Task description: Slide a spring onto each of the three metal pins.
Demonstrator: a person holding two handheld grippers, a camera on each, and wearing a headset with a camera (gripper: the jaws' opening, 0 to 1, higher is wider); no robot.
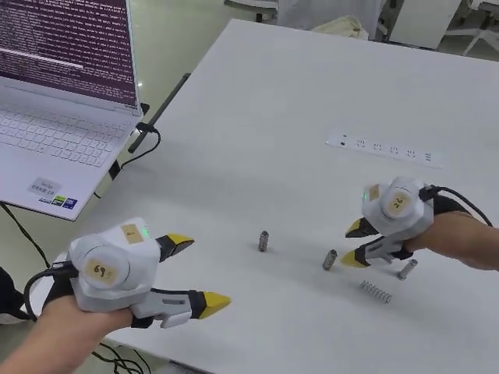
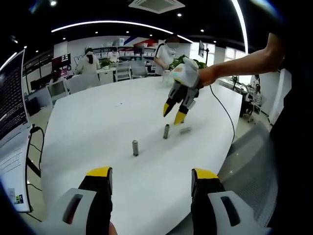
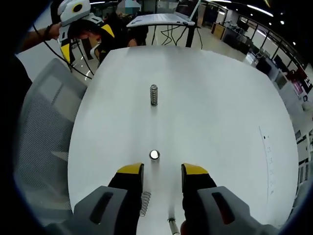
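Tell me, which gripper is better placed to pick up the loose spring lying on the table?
Right. The right gripper hangs open close beside the loose spring; the left gripper hovers much farther off, on the laptop side.

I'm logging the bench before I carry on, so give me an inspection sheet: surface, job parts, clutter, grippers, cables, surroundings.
Surface: white table, no marks seen.
Job's things: left pin and middle pin upright, seemingly spring-wrapped; right pin tilted over; loose spring lying flat.
Clutter: laptop, power strip.
Grippers: left gripper open, empty; right gripper open, empty, beside the middle pin.
Cables: black cable by laptop; right gripper's lead.
Surroundings: office desks, mesh chair, people.
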